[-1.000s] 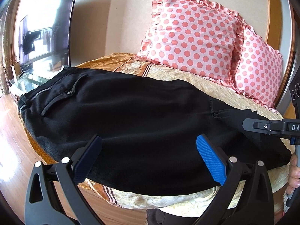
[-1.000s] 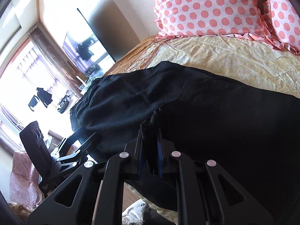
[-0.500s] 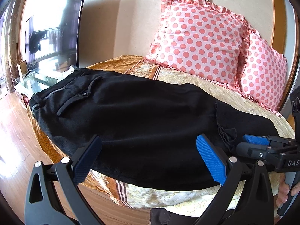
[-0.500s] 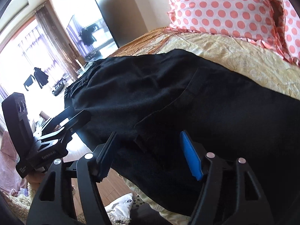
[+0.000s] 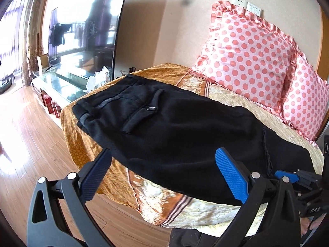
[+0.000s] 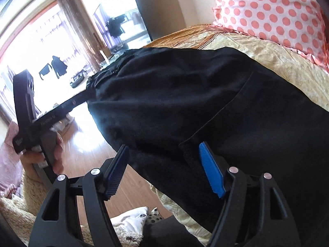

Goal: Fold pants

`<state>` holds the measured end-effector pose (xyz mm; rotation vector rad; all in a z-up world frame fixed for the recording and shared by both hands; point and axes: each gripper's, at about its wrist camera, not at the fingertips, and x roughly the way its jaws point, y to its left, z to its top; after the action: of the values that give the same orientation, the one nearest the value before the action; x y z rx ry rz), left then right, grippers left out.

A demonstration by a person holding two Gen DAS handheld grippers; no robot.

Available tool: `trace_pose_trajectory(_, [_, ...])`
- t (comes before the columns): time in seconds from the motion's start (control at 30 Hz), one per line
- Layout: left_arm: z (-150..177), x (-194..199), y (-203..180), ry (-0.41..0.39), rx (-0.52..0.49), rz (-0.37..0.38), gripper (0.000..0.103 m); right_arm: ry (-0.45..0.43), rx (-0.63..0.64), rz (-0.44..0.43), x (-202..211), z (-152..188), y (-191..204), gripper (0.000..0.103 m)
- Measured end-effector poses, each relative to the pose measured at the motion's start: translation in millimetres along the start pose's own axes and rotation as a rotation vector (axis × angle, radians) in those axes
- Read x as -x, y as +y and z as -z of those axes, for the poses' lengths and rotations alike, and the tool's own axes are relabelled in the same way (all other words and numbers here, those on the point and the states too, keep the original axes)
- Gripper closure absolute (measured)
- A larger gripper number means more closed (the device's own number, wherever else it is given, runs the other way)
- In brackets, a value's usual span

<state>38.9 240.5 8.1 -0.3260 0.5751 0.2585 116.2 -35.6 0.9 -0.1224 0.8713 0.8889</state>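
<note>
While spread flat, pants (image 5: 181,135) on bed (image 5: 205,210).

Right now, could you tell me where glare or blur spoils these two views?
Left wrist view: television reflects bright glare; black pants lose fold detail. Right wrist view: window is blown out, the other claw is slightly blurred. Both show fisheye bending.
</note>
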Motion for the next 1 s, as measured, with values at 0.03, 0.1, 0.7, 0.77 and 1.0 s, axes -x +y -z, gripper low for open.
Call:
trace_pose_trajectory(0.03, [-3,-1,12,0.008,0.033,0.001,0.002,-0.005,0.002,0.004,3,1,3,0.031])
trace_pose_trajectory(0.1, [-10,-4,35,0.026,0.108,-0.005,0.002,-0.026,-0.017,-0.018,7,0,2,0.031])
trace_pose_trajectory(0.7, [-32,-67,99,0.251,0.425,0.115,0.034,-0.016,-0.053,-0.031,11,1,-5,0.03])
trace_pose_trajectory(0.77, [-34,-62,96,0.238,0.423,0.094,0.043,-0.016,-0.052,-0.031,11,1,-5,0.03])
trace_pose_trajectory(1.0, [-52,-37,78,0.163,0.347,0.074,0.053,-0.012,-0.053,-0.037,11,2,-6,0.028])
